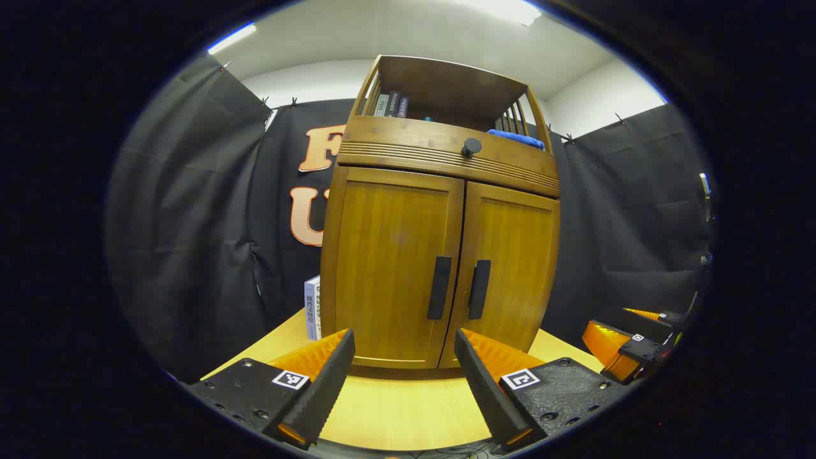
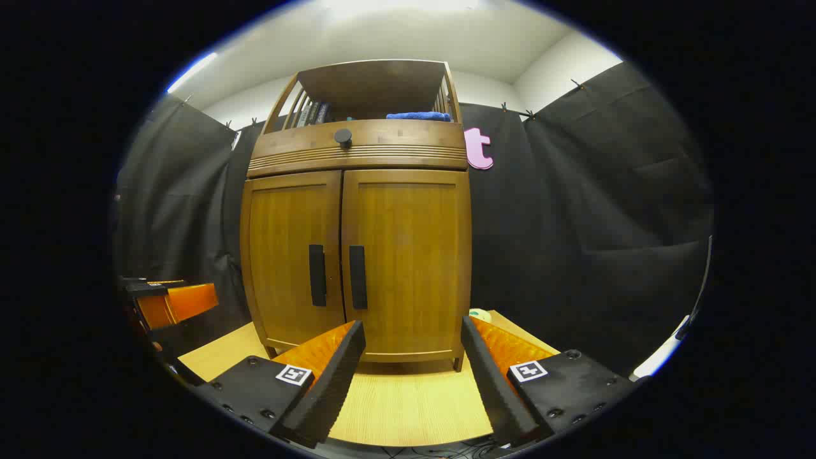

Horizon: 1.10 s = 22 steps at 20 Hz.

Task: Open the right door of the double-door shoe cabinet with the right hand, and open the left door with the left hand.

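- Left gripper hovers nearest over the wooden table, jaws wide apart, holding nothing.
- Shoe cabinet stands beyond at the table's far side, left door and right door closed.
- Right gripper hovers likewise, jaws spread, empty.

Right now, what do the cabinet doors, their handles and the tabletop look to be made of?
The cabinet doors look like wood with a glossy amber varnish: vertical grain, soft sheen. The handles are dark matte bars, metal or plastic; I cannot tell which. The tabletop looks like pale wood or laminate, fine straight grain, low shine.
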Tool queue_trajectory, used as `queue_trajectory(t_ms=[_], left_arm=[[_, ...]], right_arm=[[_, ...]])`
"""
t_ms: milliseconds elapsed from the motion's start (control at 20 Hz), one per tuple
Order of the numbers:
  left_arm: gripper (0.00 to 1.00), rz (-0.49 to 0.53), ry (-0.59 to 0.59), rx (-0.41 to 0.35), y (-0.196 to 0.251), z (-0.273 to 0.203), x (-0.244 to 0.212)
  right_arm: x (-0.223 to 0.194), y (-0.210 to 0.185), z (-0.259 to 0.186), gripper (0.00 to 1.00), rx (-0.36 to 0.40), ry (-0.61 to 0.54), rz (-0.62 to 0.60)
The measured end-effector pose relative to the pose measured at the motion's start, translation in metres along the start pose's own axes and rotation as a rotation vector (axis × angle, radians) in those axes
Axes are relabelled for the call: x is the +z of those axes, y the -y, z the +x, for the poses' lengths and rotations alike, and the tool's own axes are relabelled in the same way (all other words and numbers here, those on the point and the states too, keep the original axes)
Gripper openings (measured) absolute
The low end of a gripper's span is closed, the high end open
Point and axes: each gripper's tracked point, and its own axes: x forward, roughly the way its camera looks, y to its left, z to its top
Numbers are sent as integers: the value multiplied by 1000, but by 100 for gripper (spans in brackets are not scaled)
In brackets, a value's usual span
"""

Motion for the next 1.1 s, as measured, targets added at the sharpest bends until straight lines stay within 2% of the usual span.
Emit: queue_trajectory(t_ms=[50, 200, 300, 350, 450, 500, 600, 650, 700, 750, 800, 1100], left_arm=[[92, 2, -3, -5, 2, 2, 3], [92, 2, -11, -13, 2, 7, 12], [98, -10, -3, -7, 1, 9, 19], [95, -15, 0, -3, -1, 11, 22], [98, -16, -3, 5, -2, 10, 24], [95, -15, -6, 8, -3, 9, 25], [92, -19, -6, 11, -4, 8, 28], [95, -22, -7, 15, -5, 9, 29], [98, -24, -10, 17, -5, 9, 28], [95, -25, -13, 21, -6, 8, 27], [92, -28, -16, 23, -7, 7, 26], [92, -23, -23, 39, -12, 7, 22]], right_arm=[[1, 0, -1, 98, -2, 3, 1], [6, 0, -1, 97, -14, -3, -8], [10, -4, -1, 98, -8, -7, -1], [14, -6, -1, 98, -4, -3, 5], [20, -9, -1, 94, 2, -2, 8], [22, -10, 0, 94, 3, -5, 6], [28, -9, -1, 98, 4, -2, -3], [31, -8, -2, 100, 1, -1, -7], [32, -8, -2, 100, 2, -3, -7], [33, -8, -2, 94, 2, -4, -3], [34, -7, -2, 94, 1, -7, 1], [26, -10, 1, 94, 4, -31, 0]])
